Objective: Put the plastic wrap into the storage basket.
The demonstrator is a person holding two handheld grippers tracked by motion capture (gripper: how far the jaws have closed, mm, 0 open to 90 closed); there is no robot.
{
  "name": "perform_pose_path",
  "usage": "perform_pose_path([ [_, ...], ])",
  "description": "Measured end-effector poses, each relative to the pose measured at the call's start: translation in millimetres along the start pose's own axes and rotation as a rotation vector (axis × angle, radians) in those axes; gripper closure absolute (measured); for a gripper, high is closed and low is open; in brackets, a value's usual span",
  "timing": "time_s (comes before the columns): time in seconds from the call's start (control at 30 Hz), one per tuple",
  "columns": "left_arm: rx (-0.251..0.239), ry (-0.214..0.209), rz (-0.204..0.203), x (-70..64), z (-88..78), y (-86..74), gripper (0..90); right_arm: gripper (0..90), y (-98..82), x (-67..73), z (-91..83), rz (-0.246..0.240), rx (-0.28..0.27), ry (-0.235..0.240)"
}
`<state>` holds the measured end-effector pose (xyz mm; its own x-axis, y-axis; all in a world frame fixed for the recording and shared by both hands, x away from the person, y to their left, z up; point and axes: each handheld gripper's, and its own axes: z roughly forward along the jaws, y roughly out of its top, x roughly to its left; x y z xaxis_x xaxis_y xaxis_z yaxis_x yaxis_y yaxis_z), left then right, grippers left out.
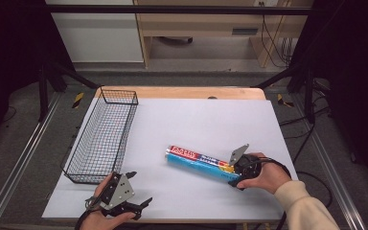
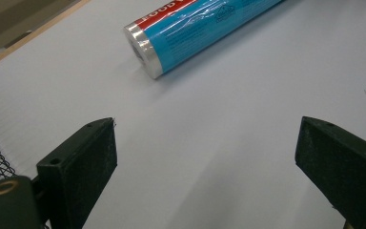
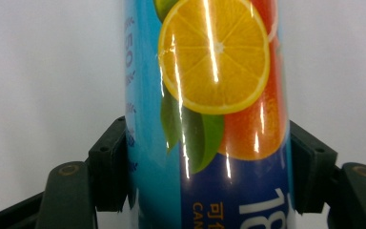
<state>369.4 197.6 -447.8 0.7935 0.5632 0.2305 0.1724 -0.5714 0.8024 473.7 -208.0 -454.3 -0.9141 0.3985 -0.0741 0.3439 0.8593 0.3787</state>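
Between the two black jaws of the right gripper (image 1: 235, 176): one glossy cylindrical roll (image 1: 199, 162), clamped near its end, pads pressing both sides. Wrapper shiny film, blue with a red band (an orange slice and green leaves printed by the grip). It lies flat on the matte white table sheet (image 1: 211, 120), right of centre. Left gripper (image 1: 136, 192), one, jaws spread wide over bare sheet. One black wire-mesh basket (image 1: 103, 136), rectangular, at the left edge.

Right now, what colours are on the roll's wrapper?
Mostly blue with a red band and an orange-slice picture on the roll; right gripper view.
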Motion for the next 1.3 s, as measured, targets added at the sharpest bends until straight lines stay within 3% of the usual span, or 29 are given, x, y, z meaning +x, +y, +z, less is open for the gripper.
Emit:
perform_pose_path([
  [0.37,0.000,-0.003,-0.011,1.2,-0.4,-0.5,6.9,31.7,0.4,-0.9,2.1,-0.016,0.002,0.007],
  [0.7,0.019,-0.042,-0.050,16.1,-1.9,2.9,7.5,32.3,2.0,11.7,-3.0,-0.002,-0.010,-0.025],
  [1.03,0.058,-0.050,0.016,27.1,6.3,29.1,8.1,32.5,5.3,27.3,-22.6,0.050,-0.134,-0.035],
  [1.13,0.056,-0.056,0.010,27.2,7.3,31.9,8.2,32.5,4.6,29.9,-22.0,0.075,-0.152,-0.027],
  [1.23,0.070,-0.056,0.030,28.0,5.9,32.5,8.3,32.5,4.3,31.2,-19.8,0.055,-0.133,-0.040],
  [1.3,0.070,-0.056,0.034,27.2,4.7,32.4,8.3,32.5,4.7,30.0,-15.6,0.075,-0.097,-0.024],
])
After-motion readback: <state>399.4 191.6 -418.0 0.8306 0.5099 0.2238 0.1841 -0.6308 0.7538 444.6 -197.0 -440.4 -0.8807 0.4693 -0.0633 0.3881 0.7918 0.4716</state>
